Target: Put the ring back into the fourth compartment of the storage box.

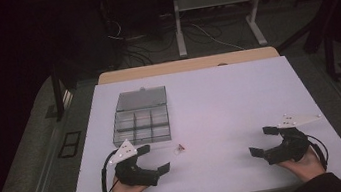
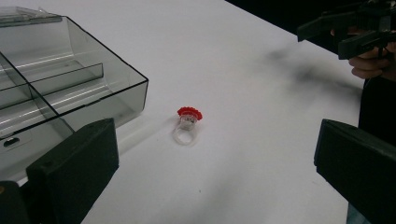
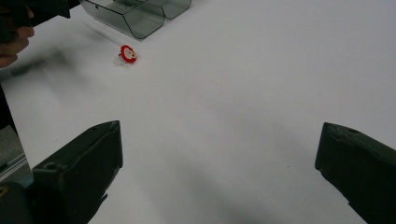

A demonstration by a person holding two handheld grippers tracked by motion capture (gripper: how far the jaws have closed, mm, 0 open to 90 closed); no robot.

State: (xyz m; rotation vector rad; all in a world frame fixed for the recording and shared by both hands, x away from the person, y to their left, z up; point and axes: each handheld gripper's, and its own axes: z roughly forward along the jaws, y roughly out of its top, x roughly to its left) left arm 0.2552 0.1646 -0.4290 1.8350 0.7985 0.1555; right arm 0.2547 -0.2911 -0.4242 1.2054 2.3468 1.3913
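I have the left gripper (image 1: 153, 158) resting at the near left of the white worktop (image 1: 230, 102), jaws spread wide and holding nothing. The right gripper (image 1: 263, 141) sits at the near right, also wide open and empty. Both hover low over the surface.

The work item is a small clear plastic ring with a red beaded top (image 2: 187, 123). It lies on the worktop just right of the left gripper, a little nearer than the near right corner of the smoked transparent plastic compartment box (image 1: 141, 123); it is close to the box but not touching it. The box lid stands open at the far side, and I see nothing in the compartments. In the left gripper view the ring sits between the two jaws but well ahead of them.

Risks, as I judge them:
- The ring is light and rounded. Closing off-centre could flick it away or send it rolling toward the box wall.
- Its clear band is hard to read against the white surface, so I may misjudge its orientation.
- Approaching too low could drag the jaws on the worktop and push the ring ahead of them.
- The left jaw passes near the box corner and could knock it.
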